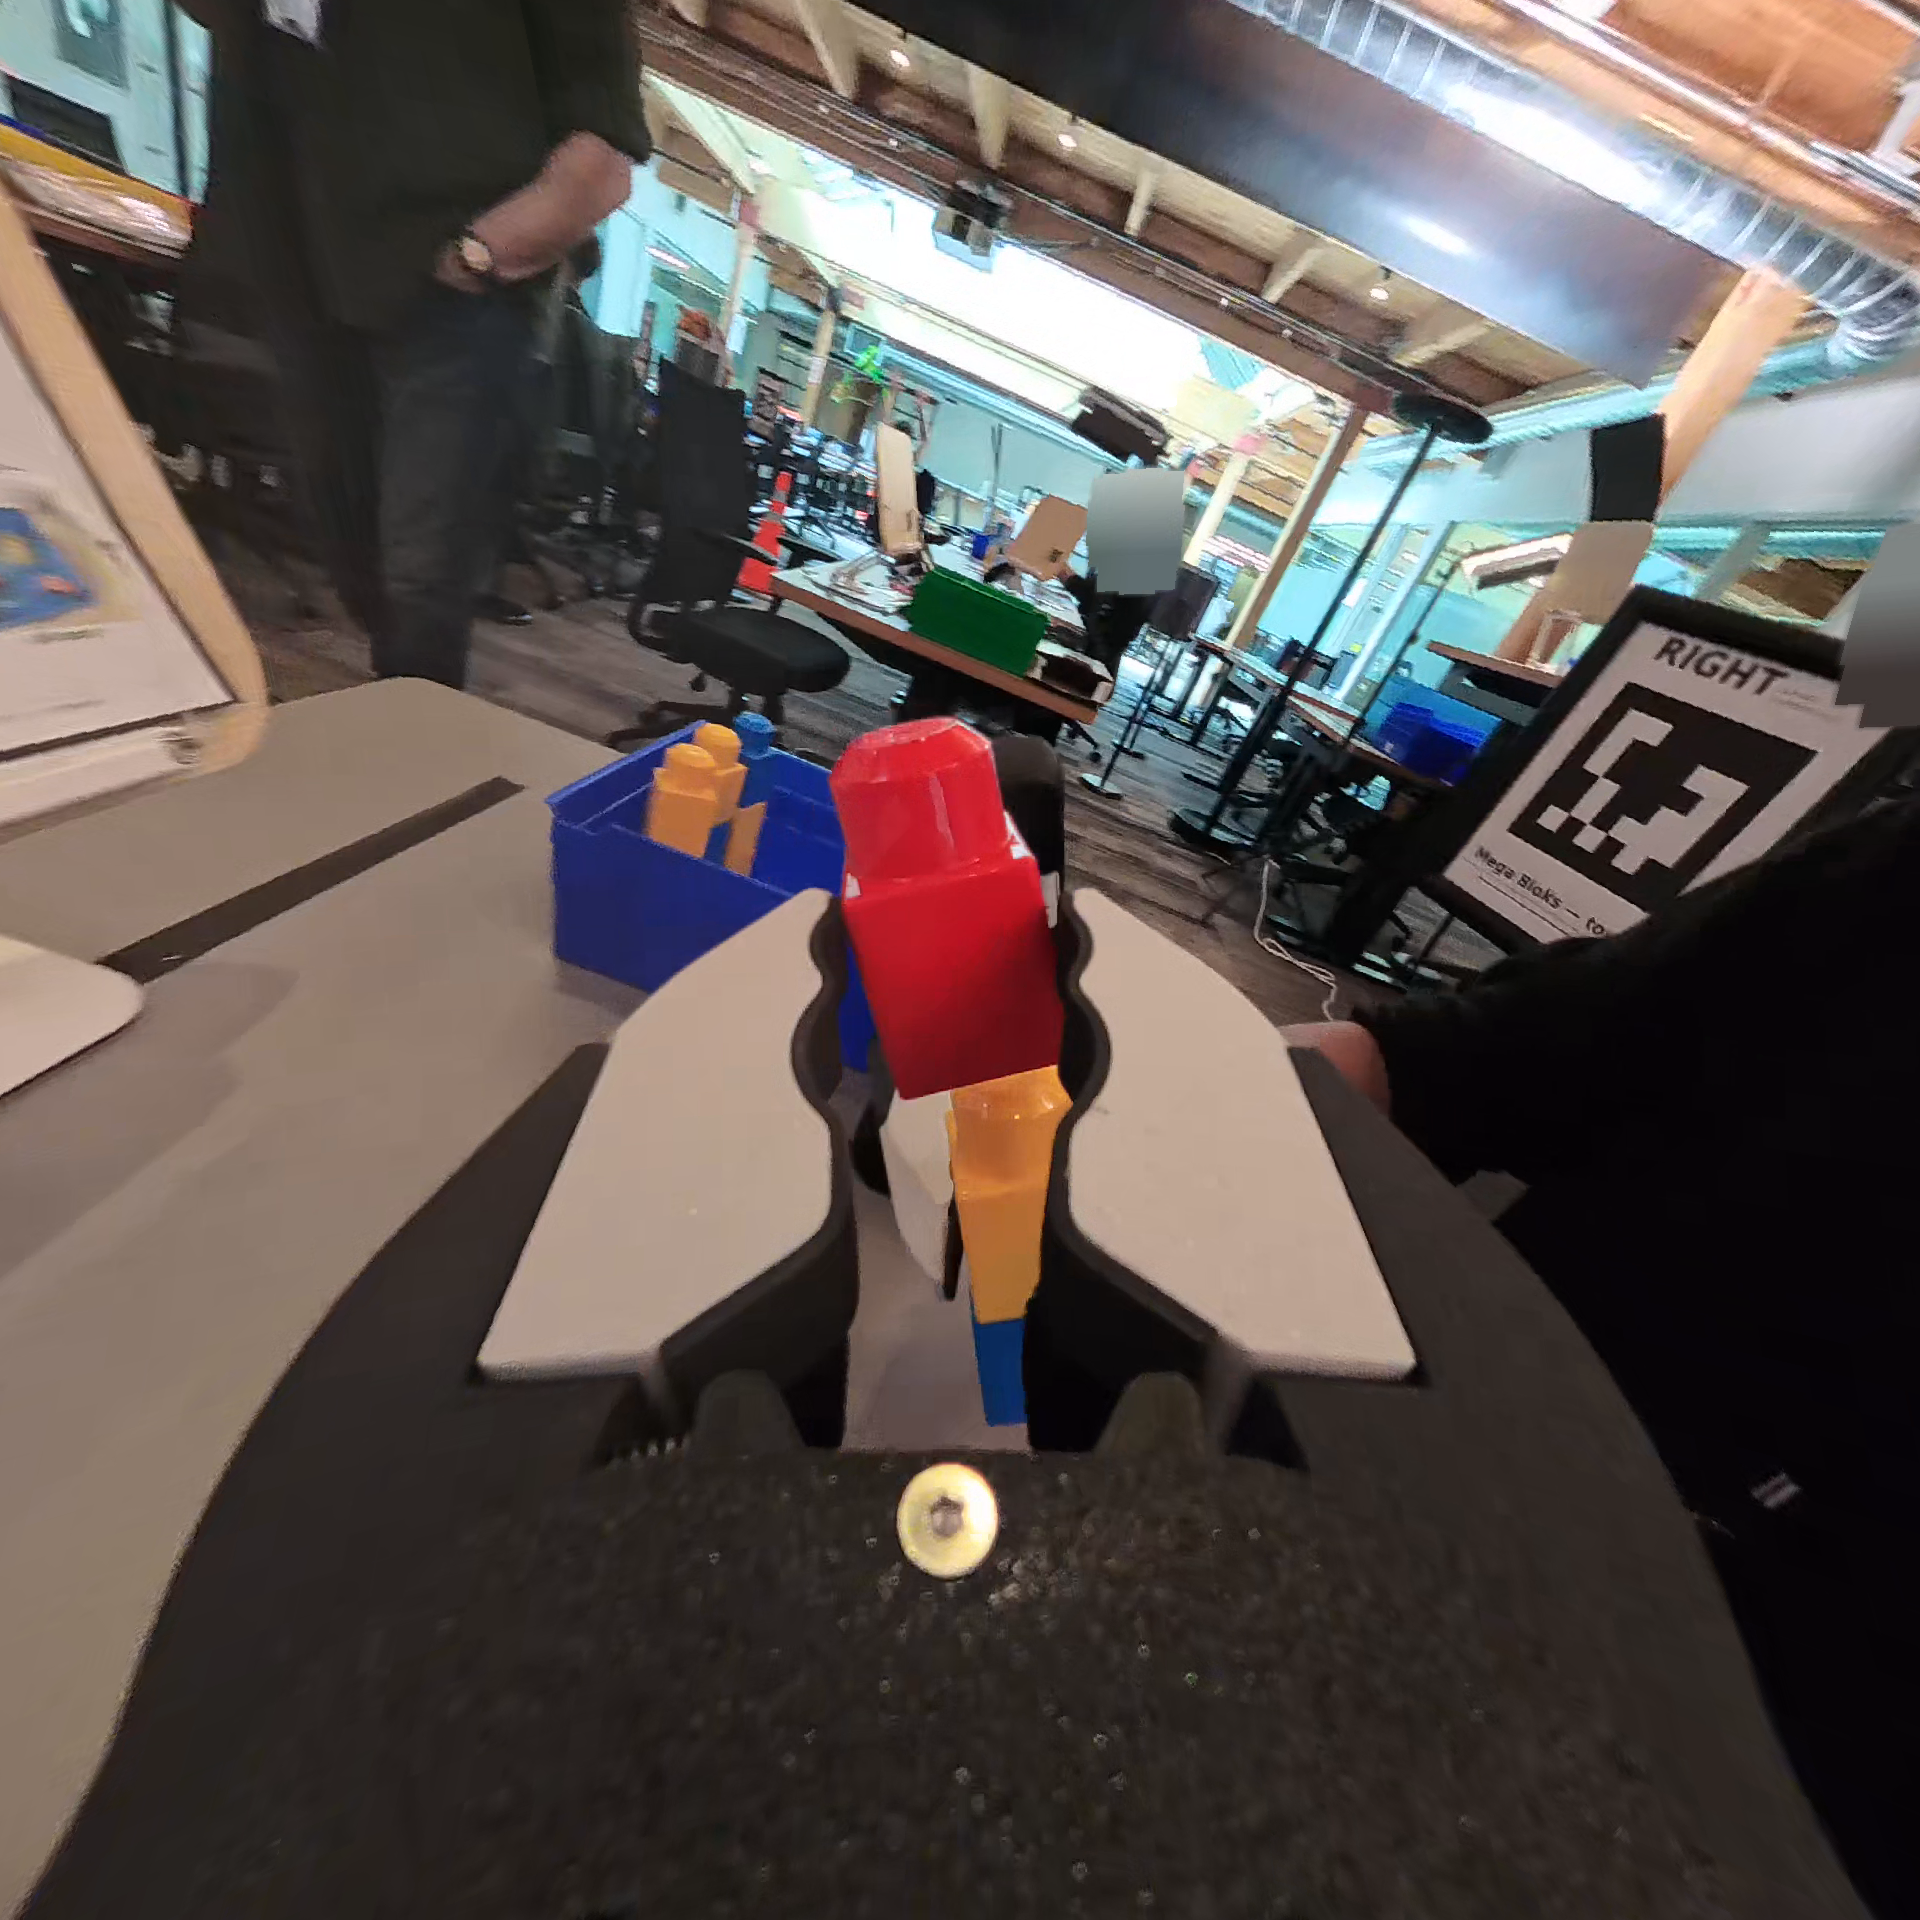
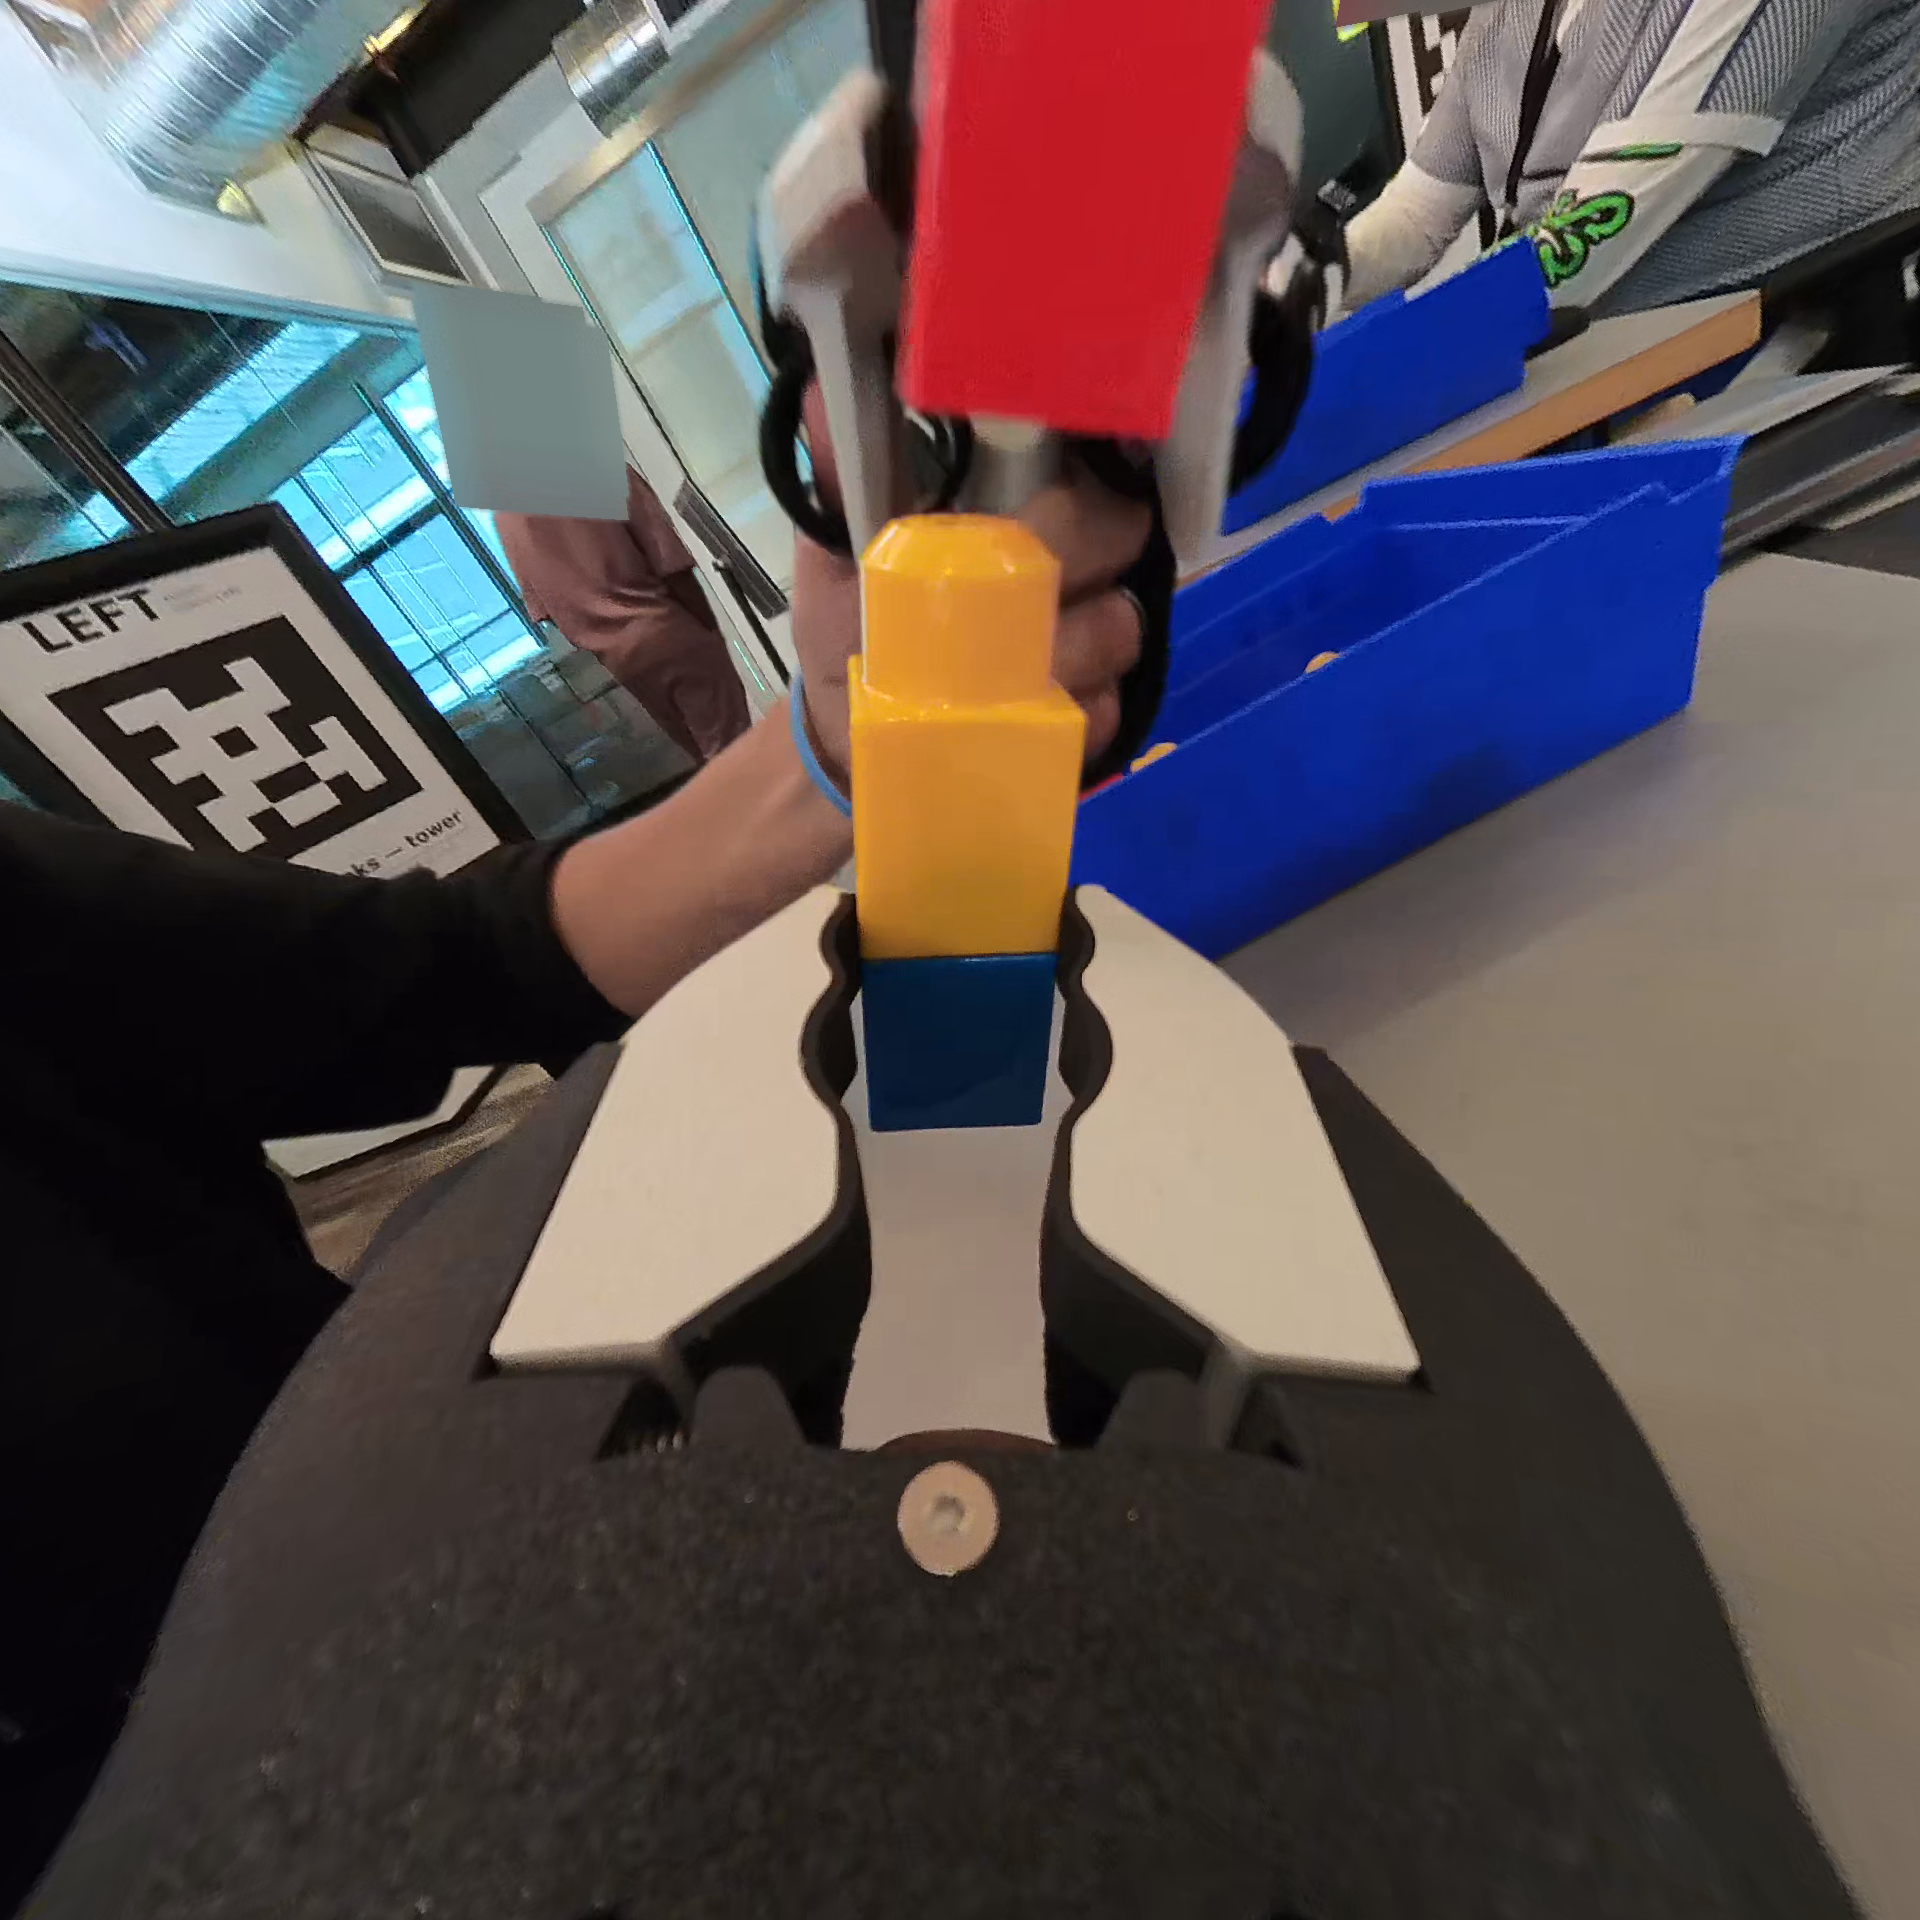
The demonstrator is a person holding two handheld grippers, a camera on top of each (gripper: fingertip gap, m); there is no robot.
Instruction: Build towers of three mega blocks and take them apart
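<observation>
Right wrist view has our right tongs [image 2: 956, 1039] clenched on the blue block [image 2: 954, 1044] under the yellow block [image 2: 961, 821], while our left tongs [image 1: 951, 997] grip the red block [image 1: 951, 966] just above the yellow block, seemingly unseated, so next we align and press.

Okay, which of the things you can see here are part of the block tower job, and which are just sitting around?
Part of the job:
- red block, held in the left claw
- yellow block, stacked on the blue block
- right claw, shut on the blue block
- blue bin with spare blocks

Just sitting around:
- framed marker sign
- office chair
- green box
</observation>
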